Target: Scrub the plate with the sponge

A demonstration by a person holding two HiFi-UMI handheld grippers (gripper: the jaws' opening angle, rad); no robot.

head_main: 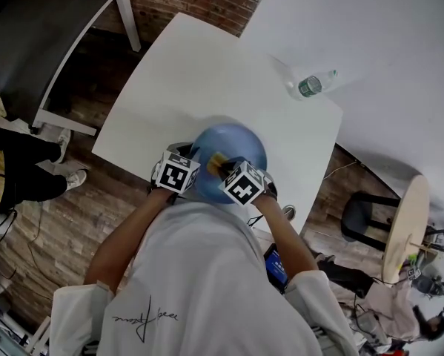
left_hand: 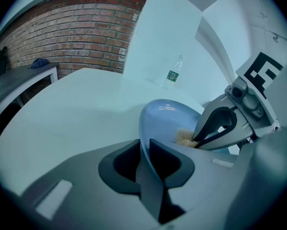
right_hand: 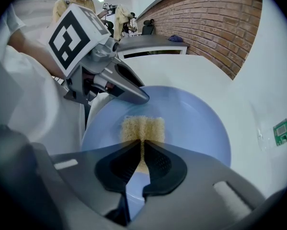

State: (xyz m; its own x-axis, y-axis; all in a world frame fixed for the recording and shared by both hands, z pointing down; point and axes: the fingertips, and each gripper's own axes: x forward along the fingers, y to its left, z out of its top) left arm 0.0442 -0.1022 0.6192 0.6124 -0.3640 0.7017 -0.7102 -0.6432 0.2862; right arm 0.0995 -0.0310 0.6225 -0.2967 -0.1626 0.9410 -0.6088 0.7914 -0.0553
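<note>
A light blue plate [head_main: 233, 147] is held tilted above the near edge of the white table [head_main: 199, 80]. My left gripper [left_hand: 144, 152] is shut on the plate's rim [left_hand: 145, 128], which runs between its two pads. My right gripper [right_hand: 142, 150] is shut on a yellow sponge [right_hand: 143, 130] and presses it flat on the plate's face [right_hand: 196, 123]. In the left gripper view the sponge [left_hand: 184, 138] shows at the tips of the right gripper [left_hand: 198, 140]. From above, the sponge [head_main: 219, 160] peeks out between the two marker cubes.
A clear plastic water bottle [head_main: 310, 85] lies at the table's far right corner, also seen as a bottle [left_hand: 173, 73] in the left gripper view. A dark table [head_main: 36, 28] stands at the far left by the brick wall. A person's legs [head_main: 29, 169] are at the left.
</note>
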